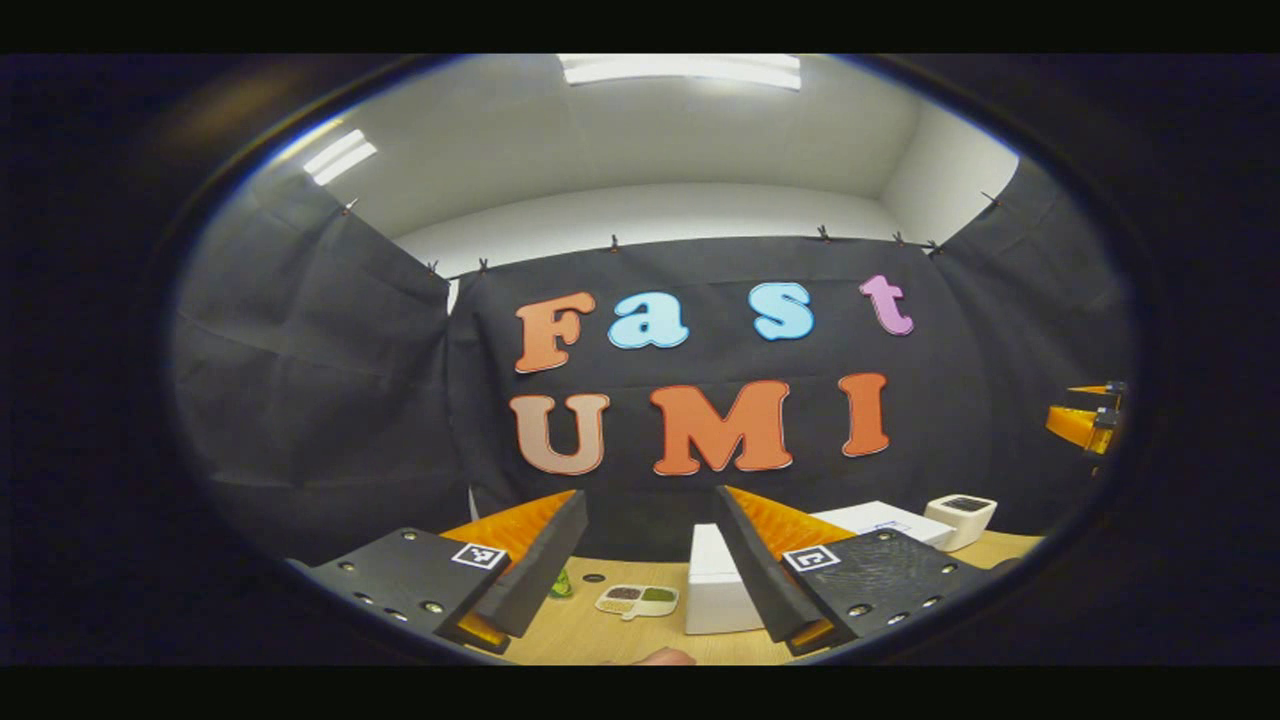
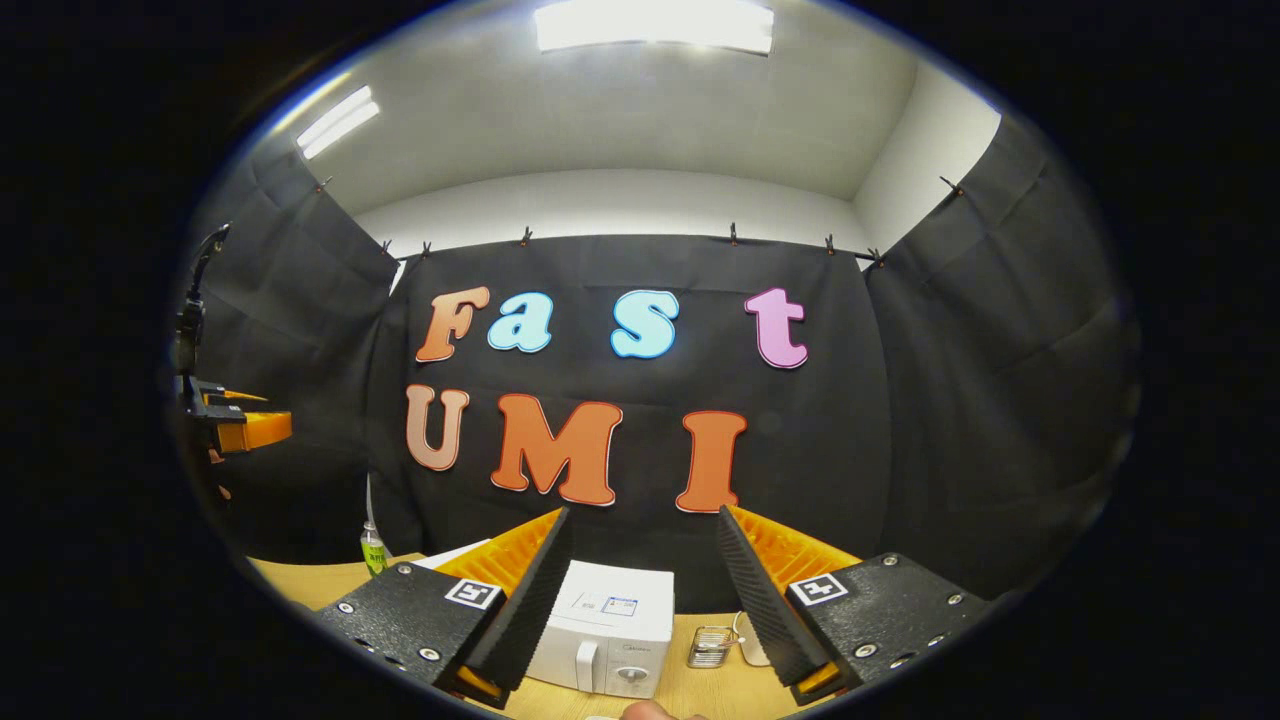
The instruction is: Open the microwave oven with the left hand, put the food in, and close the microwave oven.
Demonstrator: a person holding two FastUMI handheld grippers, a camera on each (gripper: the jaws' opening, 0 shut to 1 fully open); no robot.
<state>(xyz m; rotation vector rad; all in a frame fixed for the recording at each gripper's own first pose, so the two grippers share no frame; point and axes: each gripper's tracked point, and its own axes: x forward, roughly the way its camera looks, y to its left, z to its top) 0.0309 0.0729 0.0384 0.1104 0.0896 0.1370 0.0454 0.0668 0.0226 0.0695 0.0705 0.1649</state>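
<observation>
The left gripper (image 1: 650,560) is held up high over the wooden table (image 1: 580,635). Its two fingers are spread wide and there is nothing between them. The right gripper (image 2: 645,590) is held the same way, fingers wide apart and holding nothing.

The white microwave oven (image 2: 612,628) is the thing to start from. In the right gripper view it sits on the table straight ahead and below, right in the gap between the fingers. Its front faces us, with a pale handle and a round knob low on the front. The door looks shut.

In the left gripper view the microwave oven (image 1: 718,592) lies ahead and a bit to the right, partly hidden behind the right-hand finger. Just left of the microwave oven lies a small food tray (image 1: 637,600) with dark and green bits in it. It lies flat, with its long side running left to right.

Farther left than the tray, a small green thing peeks out by the finger; I cannot tell what it is.

I think the left gripper must go down and a little right to reach the door. Both grippers look about equally far from it.
</observation>
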